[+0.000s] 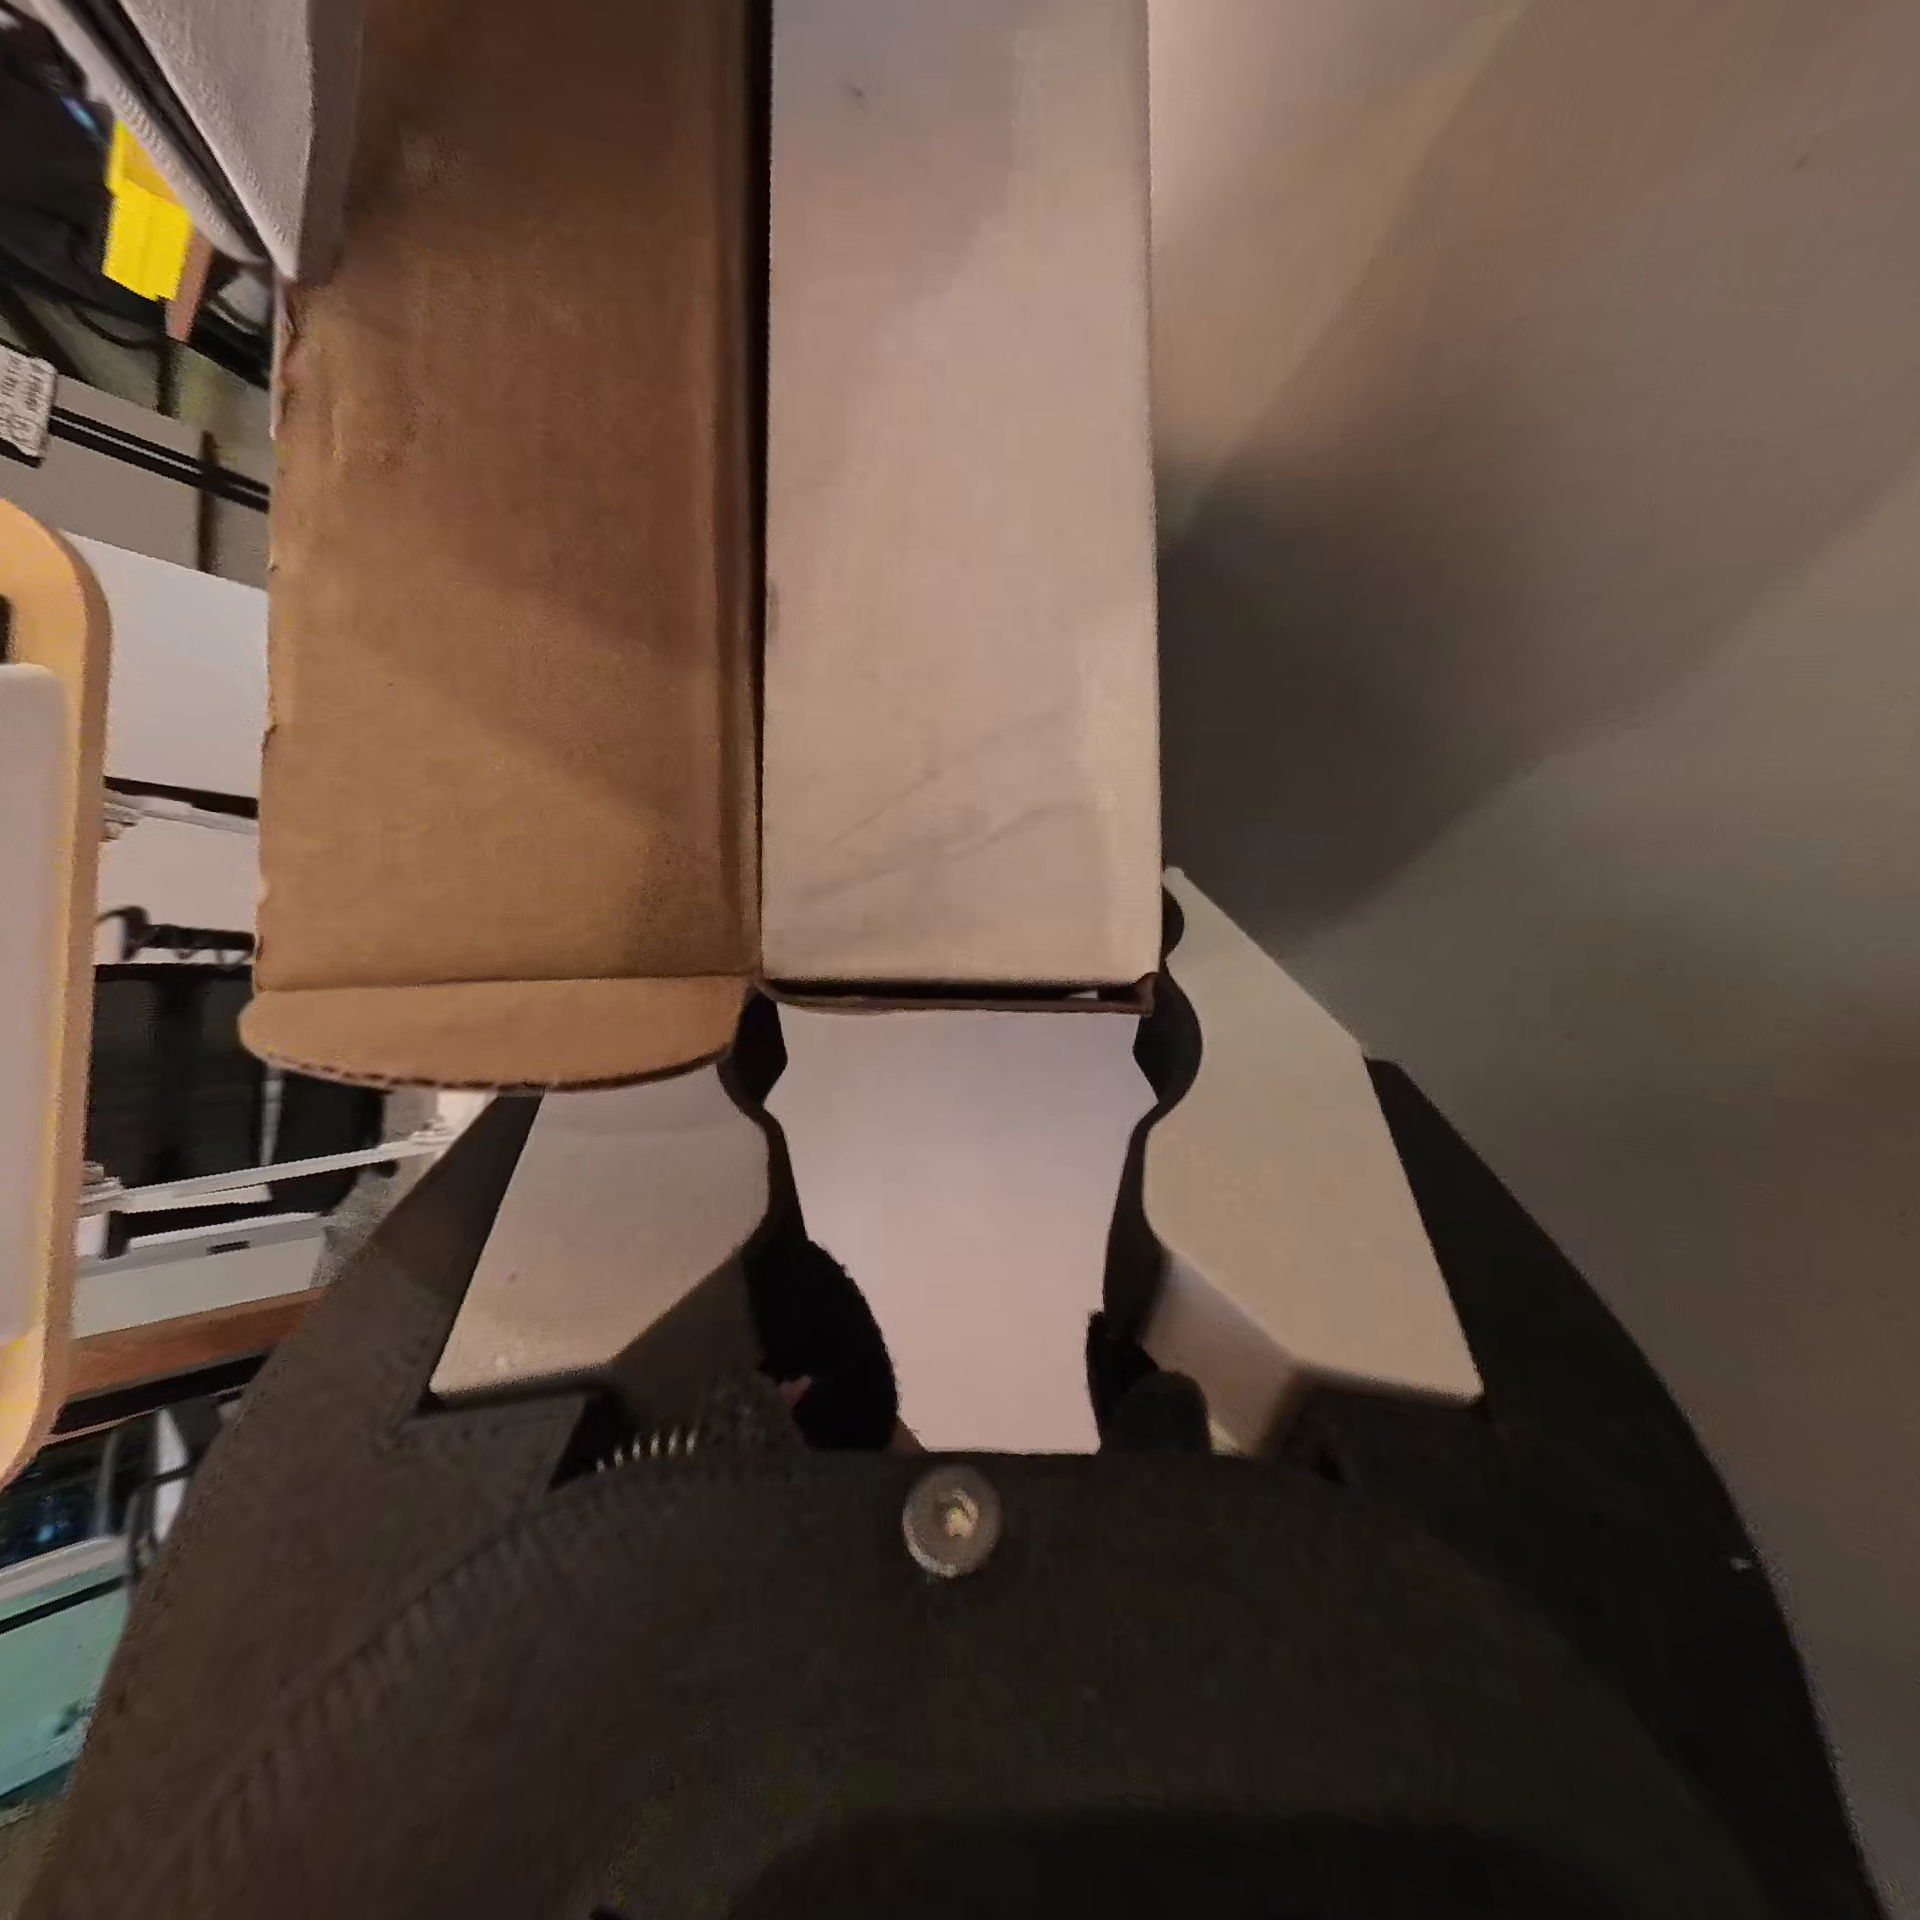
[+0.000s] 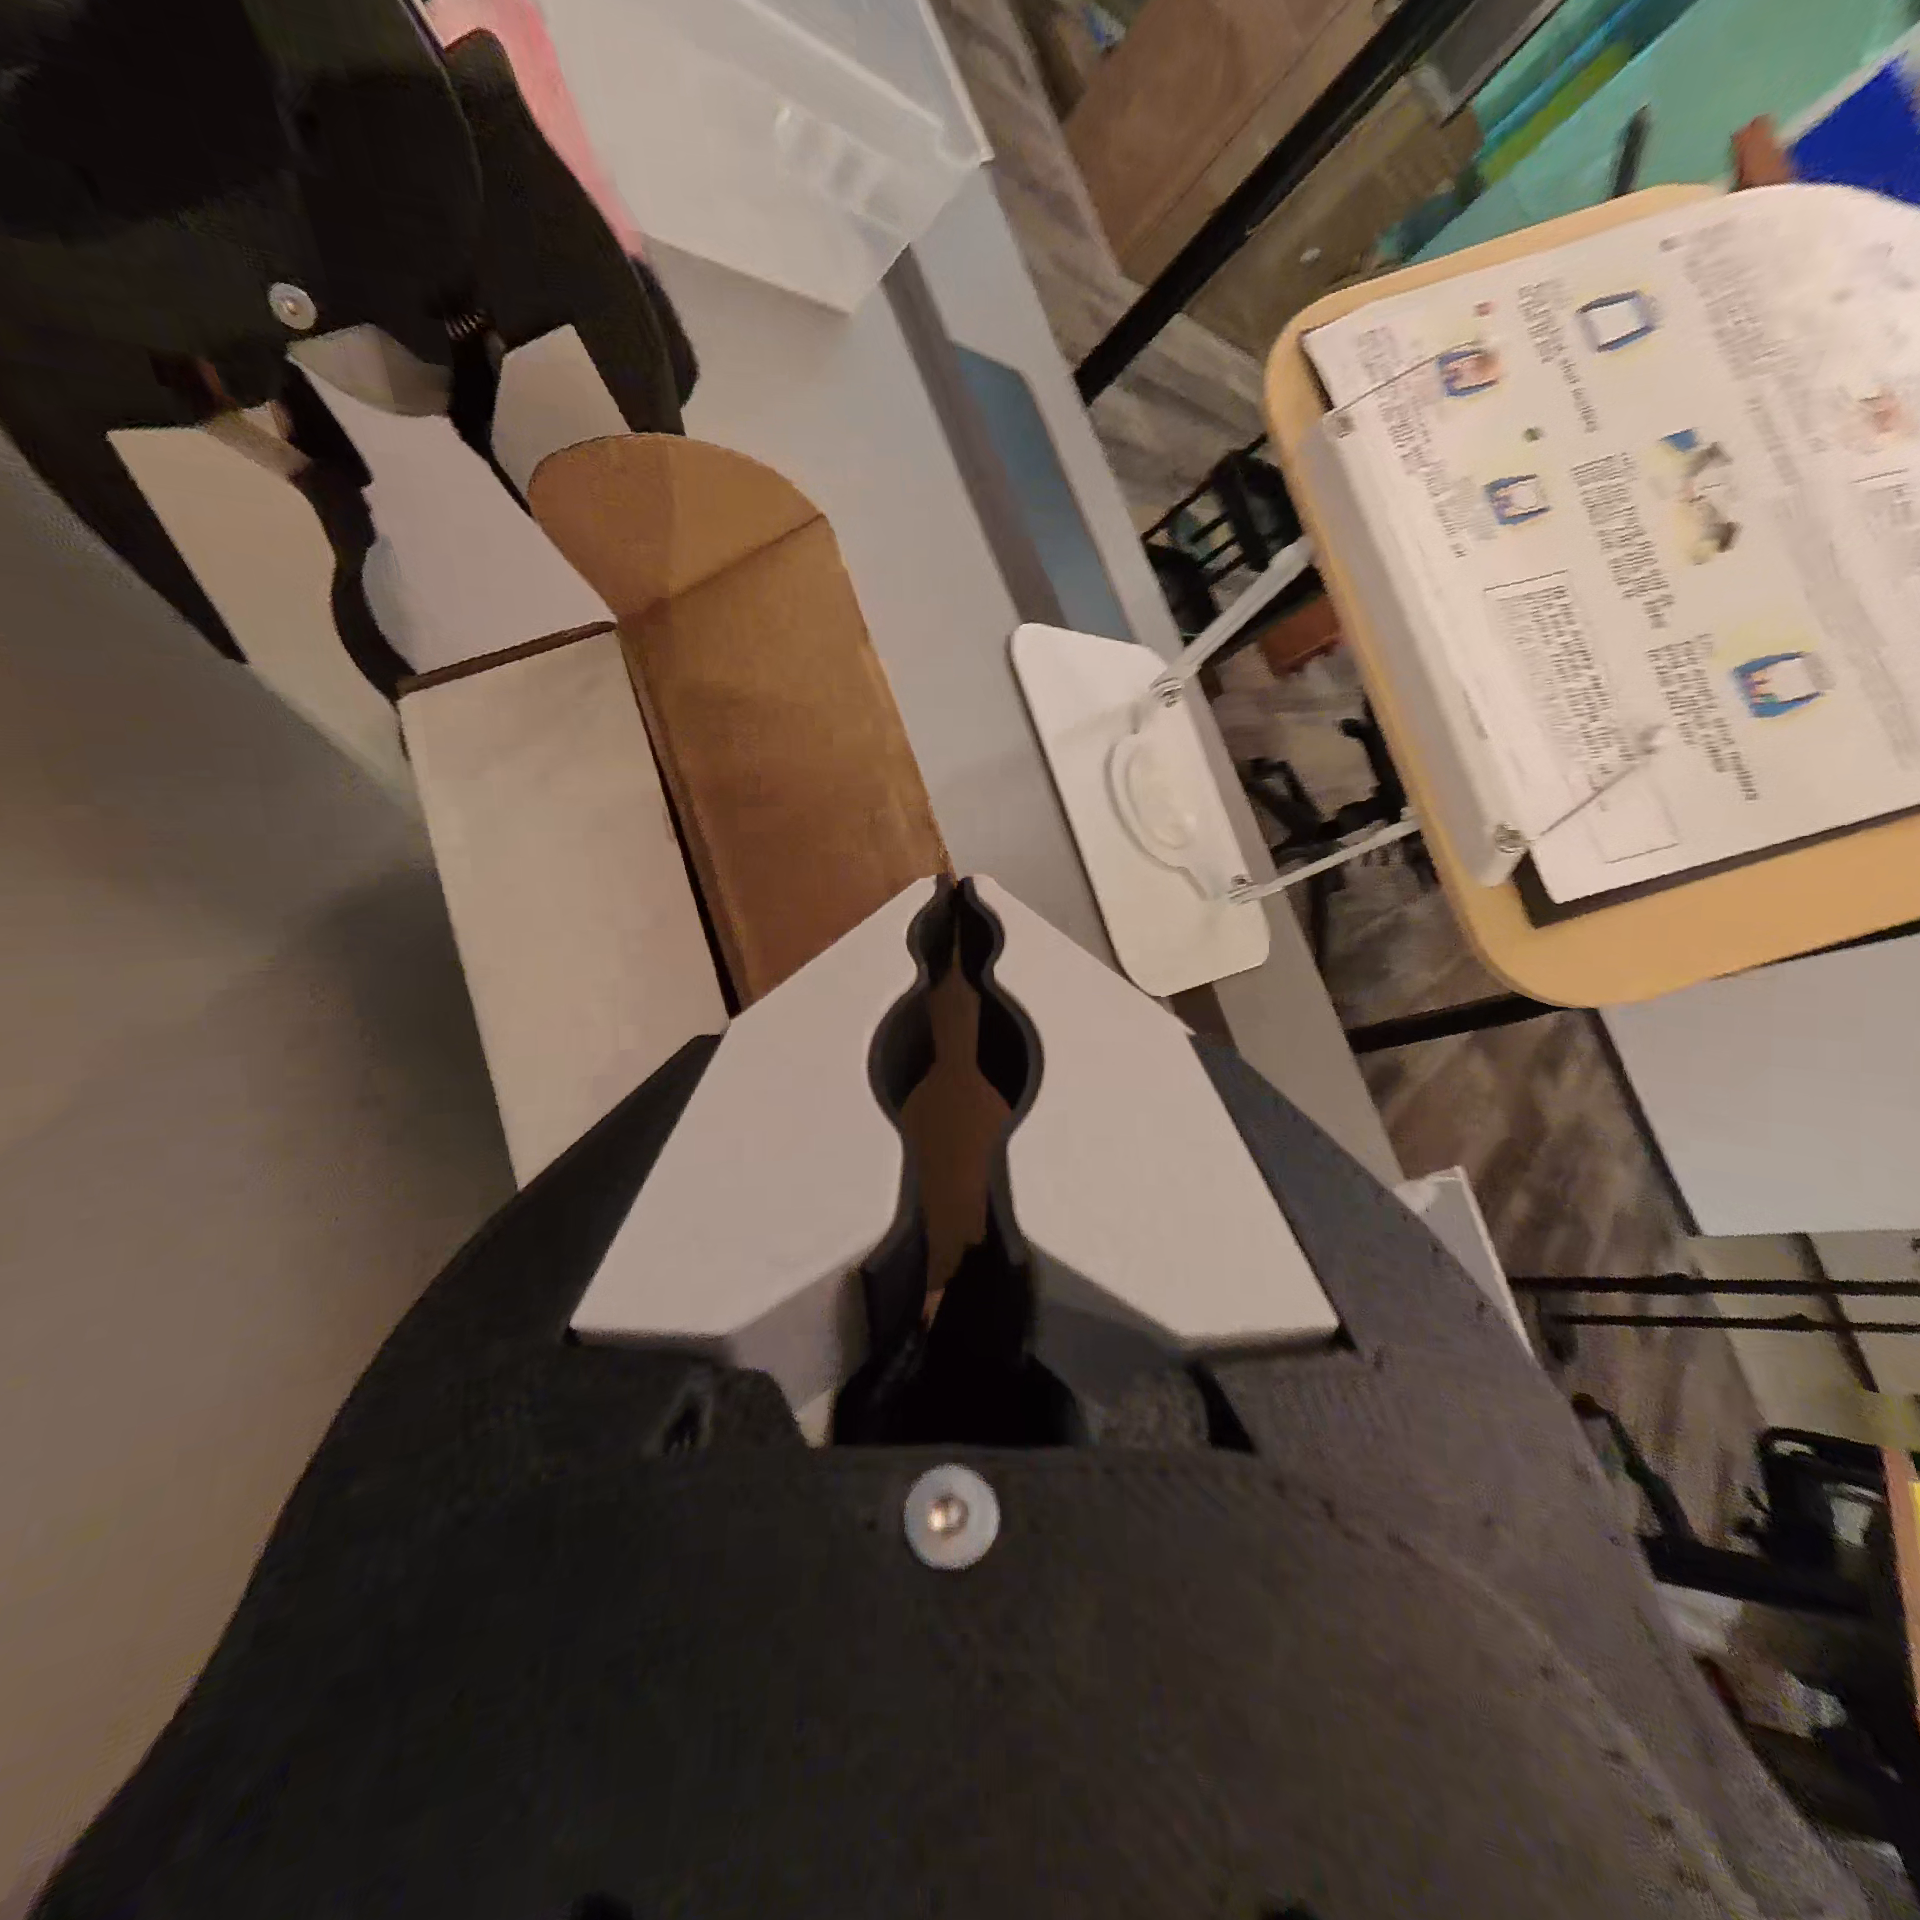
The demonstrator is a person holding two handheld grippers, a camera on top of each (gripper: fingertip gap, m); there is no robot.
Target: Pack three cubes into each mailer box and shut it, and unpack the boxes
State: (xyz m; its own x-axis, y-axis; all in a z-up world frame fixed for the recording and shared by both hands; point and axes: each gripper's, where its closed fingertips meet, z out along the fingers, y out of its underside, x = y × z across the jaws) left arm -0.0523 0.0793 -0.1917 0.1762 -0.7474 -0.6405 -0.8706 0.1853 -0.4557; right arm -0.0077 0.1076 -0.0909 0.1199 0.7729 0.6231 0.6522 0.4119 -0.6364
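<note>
A wooden document stand [image 2: 1538, 935] with rounded corners carries a printed sheet [image 2: 1621, 520] against a pale ledge, and thin wire legs join it to a white base plate [image 2: 1091, 727] lying near the far edge of the grey bench [image 2: 862, 436]. A translucent plastic bin [image 2: 790, 145] sits on the bench toward the upper part of the right wrist view, with black frame bars and blurred teal and blue shapes past the bench edge. In the left wrist view a yellow item [image 1: 145, 229] shows at the upper left among dark, indistinct clutter, and the rounded wooden stand edge [image 1: 73, 935] appears at the left margin.
</note>
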